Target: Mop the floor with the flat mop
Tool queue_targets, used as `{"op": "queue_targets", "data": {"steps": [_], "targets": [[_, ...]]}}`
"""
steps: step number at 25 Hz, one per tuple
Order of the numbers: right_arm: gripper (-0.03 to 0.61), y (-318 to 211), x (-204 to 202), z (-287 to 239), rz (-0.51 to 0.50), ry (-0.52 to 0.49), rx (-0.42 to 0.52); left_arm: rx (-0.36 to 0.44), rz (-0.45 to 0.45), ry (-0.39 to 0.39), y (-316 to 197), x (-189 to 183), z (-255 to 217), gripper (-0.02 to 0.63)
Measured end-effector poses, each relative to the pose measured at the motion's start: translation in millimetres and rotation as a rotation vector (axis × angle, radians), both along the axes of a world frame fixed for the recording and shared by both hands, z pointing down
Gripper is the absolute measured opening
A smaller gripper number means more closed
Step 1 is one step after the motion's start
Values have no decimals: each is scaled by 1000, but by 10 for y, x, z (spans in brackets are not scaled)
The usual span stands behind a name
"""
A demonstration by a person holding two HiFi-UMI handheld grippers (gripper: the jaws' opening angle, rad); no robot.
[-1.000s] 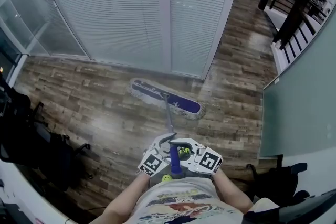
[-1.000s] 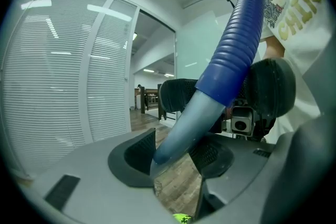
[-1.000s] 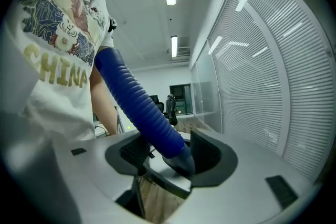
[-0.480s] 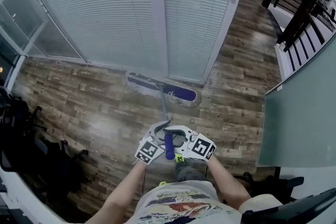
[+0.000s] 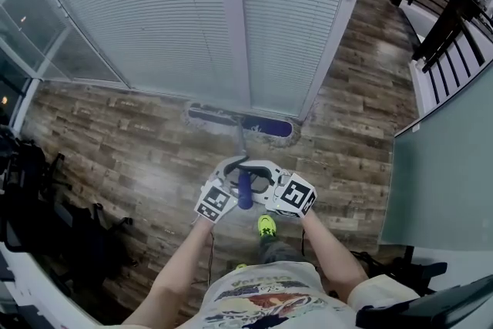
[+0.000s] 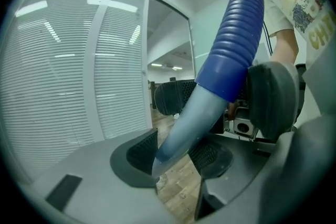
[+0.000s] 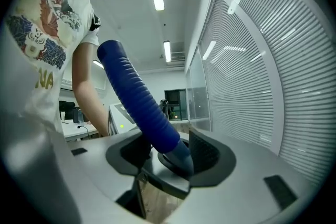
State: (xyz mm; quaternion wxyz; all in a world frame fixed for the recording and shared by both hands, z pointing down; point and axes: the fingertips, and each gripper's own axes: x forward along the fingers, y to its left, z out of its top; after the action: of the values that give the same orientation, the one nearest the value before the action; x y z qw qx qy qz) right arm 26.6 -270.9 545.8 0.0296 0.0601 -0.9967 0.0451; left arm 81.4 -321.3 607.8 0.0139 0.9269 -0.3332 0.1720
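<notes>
Step in hand: a forward stroke, judged near its far end. The flat mop's head [image 5: 266, 125] lies on the wood-plank floor [image 5: 115, 142], right at the foot of the blinded glass wall [image 5: 154, 11].

The left tool [image 6: 176, 152] has just been closing its jaws; the smooth pale shaft [image 6: 184, 128] sits clamped between its cross-hatched dark pads. The right tool [image 7: 165, 152] stands fairly wide, yet pressed onto the ribbed blue grip [image 7: 139, 107], well back from the wall.

Next move, probably: draw the head back from the wall, or slide it along the wall's base, keeping it flat.

Head: long, narrow, purple, with a pale fringed edge. Floor: dull sheen.
</notes>
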Motion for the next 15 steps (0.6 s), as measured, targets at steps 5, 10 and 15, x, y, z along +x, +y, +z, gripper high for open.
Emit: {"op": "queue_targets", "data": {"steps": [5, 10, 15], "targets": [[224, 496, -32, 195, 10, 48, -38, -56, 34, -21, 509, -3, 188, 167], [224, 1080, -61, 229, 28, 81, -36, -51, 73, -40, 1105, -19, 208, 167], [224, 1915, -175, 202, 22, 104, -41, -55, 63, -10, 1938, -122, 171, 167]]}}
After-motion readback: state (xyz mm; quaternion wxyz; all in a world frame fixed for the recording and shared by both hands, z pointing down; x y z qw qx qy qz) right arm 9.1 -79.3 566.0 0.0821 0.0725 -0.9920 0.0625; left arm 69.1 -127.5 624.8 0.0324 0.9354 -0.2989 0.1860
